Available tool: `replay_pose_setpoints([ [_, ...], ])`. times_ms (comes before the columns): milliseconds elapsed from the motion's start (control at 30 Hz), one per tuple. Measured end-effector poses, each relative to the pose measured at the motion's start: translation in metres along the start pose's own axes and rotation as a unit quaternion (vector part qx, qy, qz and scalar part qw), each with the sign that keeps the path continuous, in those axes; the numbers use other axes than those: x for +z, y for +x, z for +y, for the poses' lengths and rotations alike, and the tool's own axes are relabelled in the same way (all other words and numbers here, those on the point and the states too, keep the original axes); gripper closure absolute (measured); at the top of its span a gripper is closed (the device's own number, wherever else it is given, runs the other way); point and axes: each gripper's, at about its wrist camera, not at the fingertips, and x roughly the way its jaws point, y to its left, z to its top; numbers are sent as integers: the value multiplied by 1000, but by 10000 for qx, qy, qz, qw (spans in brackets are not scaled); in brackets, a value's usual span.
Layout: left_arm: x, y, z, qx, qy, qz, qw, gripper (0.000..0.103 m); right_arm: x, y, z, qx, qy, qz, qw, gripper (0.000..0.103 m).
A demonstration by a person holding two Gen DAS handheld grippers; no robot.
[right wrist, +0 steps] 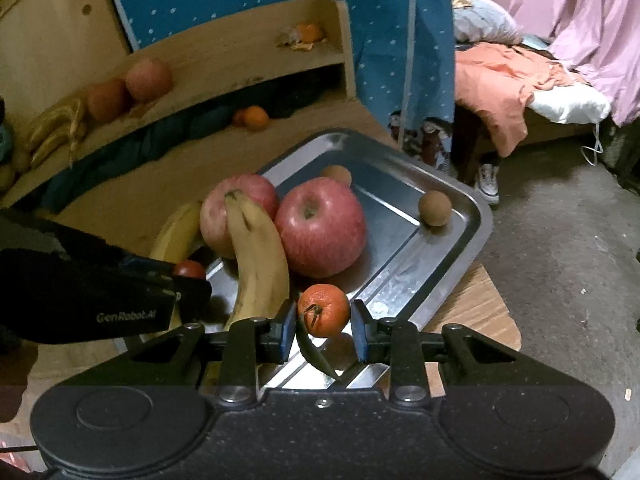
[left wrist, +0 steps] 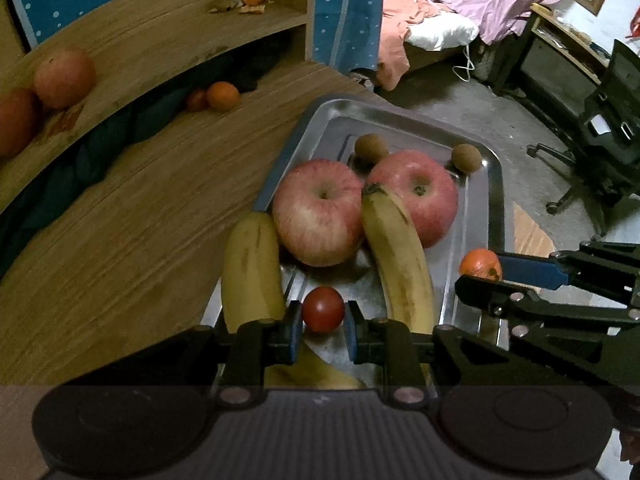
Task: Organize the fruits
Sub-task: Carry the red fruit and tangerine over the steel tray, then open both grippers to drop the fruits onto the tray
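Wooden desk (left wrist: 120, 240) by a bed carried the steel tray (left wrist: 494, 184), already holding apples and bananas; I judged sorting well along. My left gripper (left wrist: 323, 326) pinched a small tomato (left wrist: 322, 309), my right gripper (right wrist: 324, 326) a mandarin (right wrist: 323, 310), both over the tray; fruit remained on the shelf (left wrist: 160, 40)

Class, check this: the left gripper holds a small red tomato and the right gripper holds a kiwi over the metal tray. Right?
Not quite. The right gripper holds a small orange mandarin, as the right wrist view shows. The left gripper does hold the tomato over the tray.
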Motion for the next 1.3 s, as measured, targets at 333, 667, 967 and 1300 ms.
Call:
replay_pose_setpoints([
  [333, 2, 5, -7, 202, -285, 65, 9994, 78, 4, 12, -12, 261, -281, 169, 9991, 72],
  [667, 1, -1, -15, 398, -369, 54, 9985, 67, 5, 15, -17, 434, -389, 183, 9981, 68],
  [967, 0, -34, -12, 591, -355, -298, 9972, 32, 4, -11, -18, 493, -258, -102, 9984, 40],
  [1300, -7, -68, 17, 724, -471, -723, 9936, 0, -8, -47, -4, 213, 94, -284, 9993, 8],
])
